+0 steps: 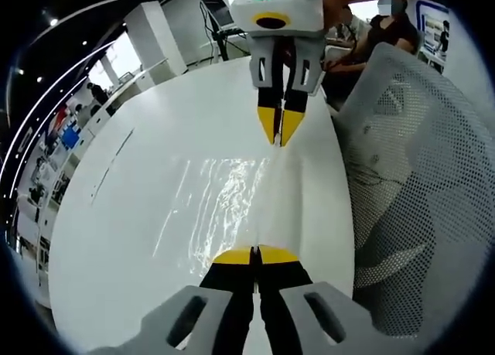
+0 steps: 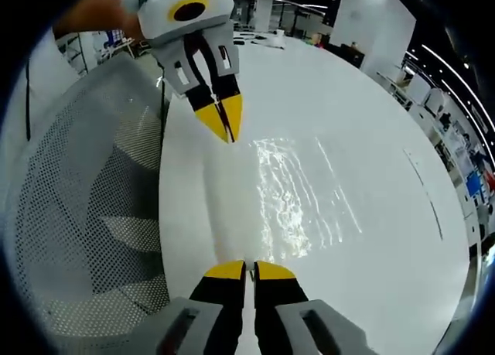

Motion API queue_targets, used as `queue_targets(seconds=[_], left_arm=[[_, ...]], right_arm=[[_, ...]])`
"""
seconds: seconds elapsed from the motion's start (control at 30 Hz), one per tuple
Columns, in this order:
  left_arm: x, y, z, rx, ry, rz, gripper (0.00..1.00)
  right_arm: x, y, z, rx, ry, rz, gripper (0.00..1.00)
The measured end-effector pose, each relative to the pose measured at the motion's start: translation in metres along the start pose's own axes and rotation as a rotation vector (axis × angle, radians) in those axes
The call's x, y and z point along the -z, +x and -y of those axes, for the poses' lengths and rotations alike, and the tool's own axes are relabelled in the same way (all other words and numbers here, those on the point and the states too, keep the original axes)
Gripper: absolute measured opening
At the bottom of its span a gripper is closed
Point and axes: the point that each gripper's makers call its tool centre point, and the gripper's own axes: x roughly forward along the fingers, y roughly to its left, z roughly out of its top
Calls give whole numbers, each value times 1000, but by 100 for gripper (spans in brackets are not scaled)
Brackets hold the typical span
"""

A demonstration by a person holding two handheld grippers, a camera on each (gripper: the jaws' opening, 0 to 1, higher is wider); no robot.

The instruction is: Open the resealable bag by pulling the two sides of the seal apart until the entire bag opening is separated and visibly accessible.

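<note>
In the left gripper view, the left hand-held gripper (image 1: 254, 255) has its yellow-tipped jaws together, clamped on the near edge of the clear resealable bag (image 1: 224, 200), which lies stretched over the white bench (image 1: 131, 216). At the far edge of the bag, the right hand-held gripper (image 1: 279, 129) comes in from the top, its jaws also pinched on the plastic. A white mesh chair (image 1: 418, 185) stands just beside the bench on the right.

In the right gripper view, the right hand-held gripper (image 2: 249, 270) is closed on its edge of the resealable bag (image 2: 298, 196), and the left hand-held gripper (image 2: 224, 121) grips the opposite edge near the mesh chair (image 2: 85, 216). The bag sits taut between the two, above the bench (image 2: 371, 138).

The step in hand appears to be the grasp on both sides before the pull; whether the seal has begun to part I cannot tell. Next, the two should draw steadily apart, keeping firm grips so the film does not slip
</note>
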Motion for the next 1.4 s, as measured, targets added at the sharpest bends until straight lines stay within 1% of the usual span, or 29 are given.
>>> queue_targets(seconds=[0.13,0.2,0.27,0.4,0.5,0.63,0.77,0.87,1.03,1.17,1.4], left_arm=[[5,1,4,7,16,-5,0],[7,1,5,9,13,-7,0],[7,0,6,10,24,-8,0],[8,0,4,2,34,-7,0],[9,0,4,-4,45,-6,0],[9,0,4,-6,68,-5,0],[9,1,5,2,87,-3,0],[8,0,6,3,93,0,0],[7,0,5,-1,93,6,0],[8,0,5,0,108,5,0],[6,0,4,3,131,7,0]], right_arm=[[-3,-1,-1,1,-15,13,0],[-5,-1,0,9,-37,28,4],[-7,0,0,4,-33,35,6],[-12,-2,-2,-5,-31,50,7],[-18,-3,-2,3,-54,63,8],[-29,-7,0,8,-61,89,8],[-42,-9,2,19,-56,120,8],[-47,-8,3,14,-47,130,8],[-49,-2,5,10,-48,123,7],[-49,3,8,1,-46,111,7],[-49,9,6,-22,-36,101,7]])
